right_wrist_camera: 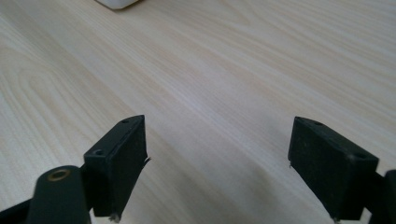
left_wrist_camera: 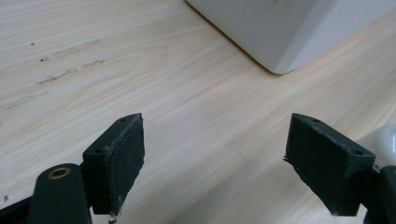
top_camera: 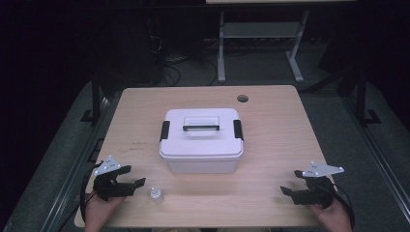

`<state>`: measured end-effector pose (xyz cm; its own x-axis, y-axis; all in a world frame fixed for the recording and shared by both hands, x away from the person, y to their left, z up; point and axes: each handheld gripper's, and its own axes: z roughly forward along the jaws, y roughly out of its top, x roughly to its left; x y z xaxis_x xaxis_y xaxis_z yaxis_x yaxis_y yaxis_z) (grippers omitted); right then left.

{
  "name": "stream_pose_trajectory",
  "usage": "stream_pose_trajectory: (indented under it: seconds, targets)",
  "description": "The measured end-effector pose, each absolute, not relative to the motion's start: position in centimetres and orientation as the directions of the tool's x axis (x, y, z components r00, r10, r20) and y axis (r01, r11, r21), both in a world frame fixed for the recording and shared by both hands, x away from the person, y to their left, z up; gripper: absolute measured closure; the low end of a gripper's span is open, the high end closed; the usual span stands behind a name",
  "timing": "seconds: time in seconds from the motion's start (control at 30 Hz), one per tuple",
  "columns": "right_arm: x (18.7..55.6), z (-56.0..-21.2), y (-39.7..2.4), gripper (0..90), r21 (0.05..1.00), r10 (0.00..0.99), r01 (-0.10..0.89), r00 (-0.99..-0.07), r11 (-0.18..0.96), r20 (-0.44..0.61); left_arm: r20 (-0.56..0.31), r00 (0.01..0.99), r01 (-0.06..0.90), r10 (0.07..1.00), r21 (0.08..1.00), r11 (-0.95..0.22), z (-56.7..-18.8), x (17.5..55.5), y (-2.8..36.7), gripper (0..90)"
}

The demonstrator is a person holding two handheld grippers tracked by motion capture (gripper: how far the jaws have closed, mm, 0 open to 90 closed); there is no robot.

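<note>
A white lidded storage box (top_camera: 201, 140) with black side latches and a top handle stands in the middle of the wooden table (top_camera: 270, 145). A small clear bottle (top_camera: 155, 195) with a white cap stands near the front edge, left of centre. My left gripper (top_camera: 134, 182) rests at the front left, just left of the bottle, open with nothing between its jaws. In the left gripper view, the box corner (left_wrist_camera: 280, 32) lies ahead and the bottle (left_wrist_camera: 380, 140) peeks past the right jaw. At the front right, my right gripper (top_camera: 290, 182) stands open over bare wood.
A round cable hole (top_camera: 242, 98) sits near the table's far edge. Beyond the table stand a desk frame (top_camera: 261, 43) and cables on a dark floor. Bare wood lies on both sides of the box and along the front.
</note>
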<state>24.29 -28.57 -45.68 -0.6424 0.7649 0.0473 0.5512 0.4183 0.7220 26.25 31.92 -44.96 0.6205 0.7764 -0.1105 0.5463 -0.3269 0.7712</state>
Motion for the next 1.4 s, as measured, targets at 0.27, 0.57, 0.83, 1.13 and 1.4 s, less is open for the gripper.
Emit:
stream_pose_trajectory:
  seconds: [0.27, 0.57, 0.83, 1.13, 1.4]
  targets:
    - [25.3, -44.3, -29.3, 19.8, 0.724, 0.717, 0.524, -0.695, 0.449, 0.058, -0.103, 0.636, 0.546, 0.765, 0.760, -0.352, -45.2, 25.8, 32.0, 24.7]
    - [26.6, -41.7, -28.5, 18.1, 0.701, 0.650, 0.470, -0.760, 0.536, 0.013, -0.103, 0.654, 0.532, 0.749, 0.767, -0.358, -44.9, 25.9, 31.9, 24.7]
    - [28.4, -39.7, -27.3, 17.8, 0.674, 0.604, 0.449, -0.797, 0.586, 0.005, -0.114, 0.655, 0.522, 0.747, 0.783, -0.339, -44.7, 25.8, 32.1, 24.6]
    - [30.0, -36.8, -25.8, 16.5, 0.656, 0.545, 0.406, -0.838, 0.636, -0.009, -0.123, 0.656, 0.529, 0.744, 0.779, -0.337, -44.8, 26.0, 32.2, 24.6]
    - [31.2, -35.1, -24.5, 15.5, 0.635, 0.497, 0.366, -0.867, 0.680, -0.033, -0.115, 0.664, 0.518, 0.739, 0.784, -0.343, -44.6, 26.0, 32.1, 24.7]
